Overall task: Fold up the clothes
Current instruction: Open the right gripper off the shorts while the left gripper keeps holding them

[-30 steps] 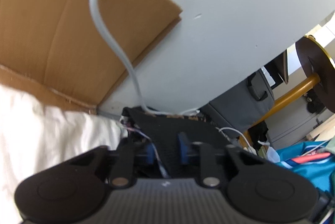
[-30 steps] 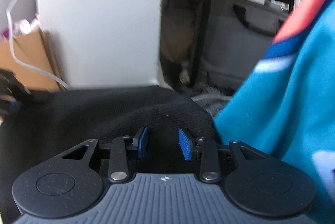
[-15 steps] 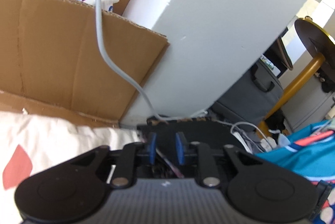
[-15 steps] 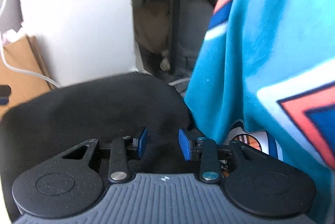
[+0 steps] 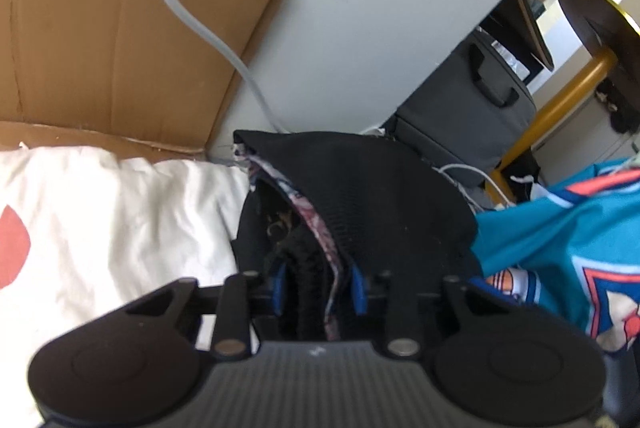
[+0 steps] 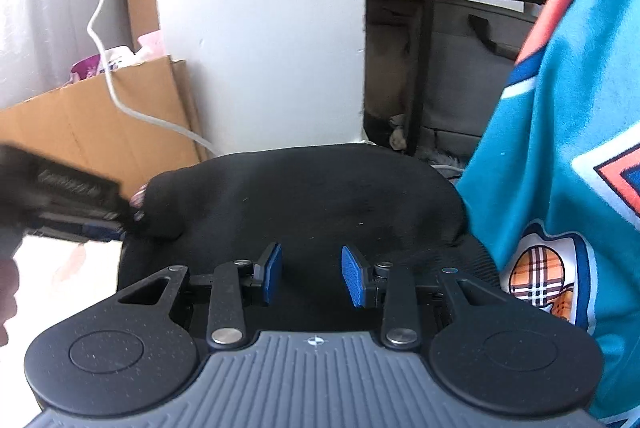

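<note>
A black garment (image 5: 380,196) with a patterned lining lies heaped on the bed. In the left wrist view its folded edge runs between the blue pads of my left gripper (image 5: 319,288), which stand wide apart around the cloth. The right wrist view has the same black garment (image 6: 304,196) as a mound just ahead of my right gripper (image 6: 308,272), which is open with nothing between its pads. My left gripper (image 6: 120,218) shows there at the garment's left edge. A teal jersey (image 6: 540,168) with orange and white prints hangs at the right, touching the black garment.
White bedding (image 5: 100,228) with a red spot lies to the left. Behind it stand a cardboard box (image 5: 100,28), a grey cable (image 5: 200,24) and a white pillar (image 5: 380,8). A grey bag (image 5: 472,116) and a yellow-legged stool (image 5: 560,88) sit at the far right.
My left gripper's pads have spread wider and it sits deeper over the black garment's edge. The teal jersey has shifted right in the right wrist view. The right pads keep the same gap.
</note>
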